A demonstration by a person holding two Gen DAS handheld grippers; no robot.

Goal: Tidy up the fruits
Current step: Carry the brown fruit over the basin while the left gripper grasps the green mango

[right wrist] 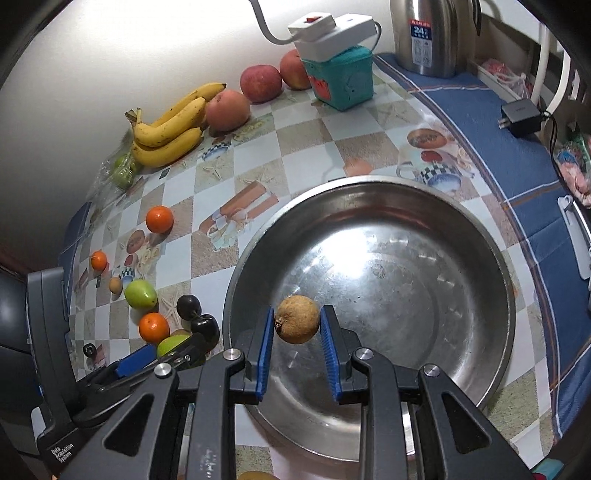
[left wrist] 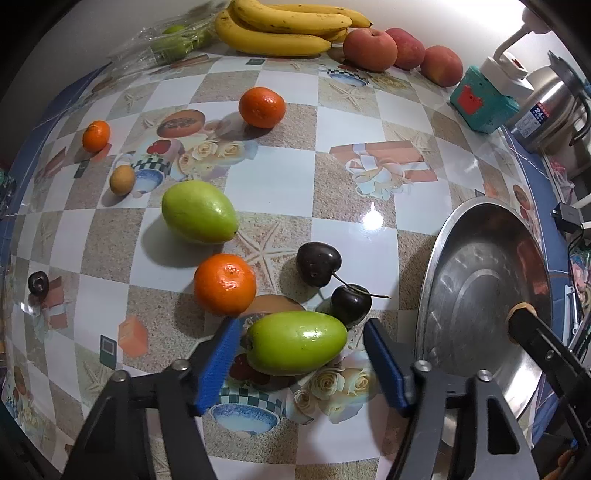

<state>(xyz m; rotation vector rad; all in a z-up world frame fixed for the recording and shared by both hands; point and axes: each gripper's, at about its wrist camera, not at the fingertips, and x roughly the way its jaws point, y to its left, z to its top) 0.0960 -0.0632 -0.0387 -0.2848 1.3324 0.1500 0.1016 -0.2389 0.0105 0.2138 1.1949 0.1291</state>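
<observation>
My left gripper (left wrist: pixel 299 339) is open around a green fruit (left wrist: pixel 297 342) lying on the tablecloth; its blue pads (left wrist: pixel 218 363) stand on either side, apart from it. My right gripper (right wrist: pixel 297 325) is shut on a small brown fruit (right wrist: pixel 297 324) and holds it over the steel bowl (right wrist: pixel 443 295). That bowl (left wrist: pixel 480 280) shows at the right in the left wrist view. Near the green fruit lie two dark cherries (left wrist: pixel 318 263), an orange (left wrist: pixel 224 283) and a second green fruit (left wrist: pixel 198 212).
Farther back lie two more oranges (left wrist: pixel 262 107), a small brown fruit (left wrist: pixel 122 180), bananas (left wrist: pixel 280 31), peaches (left wrist: pixel 370 48) and a bag of green fruit (left wrist: pixel 173 42). A teal box (right wrist: pixel 341 79) with a power strip and a steel kettle (right wrist: pixel 428 37) stand at the back right.
</observation>
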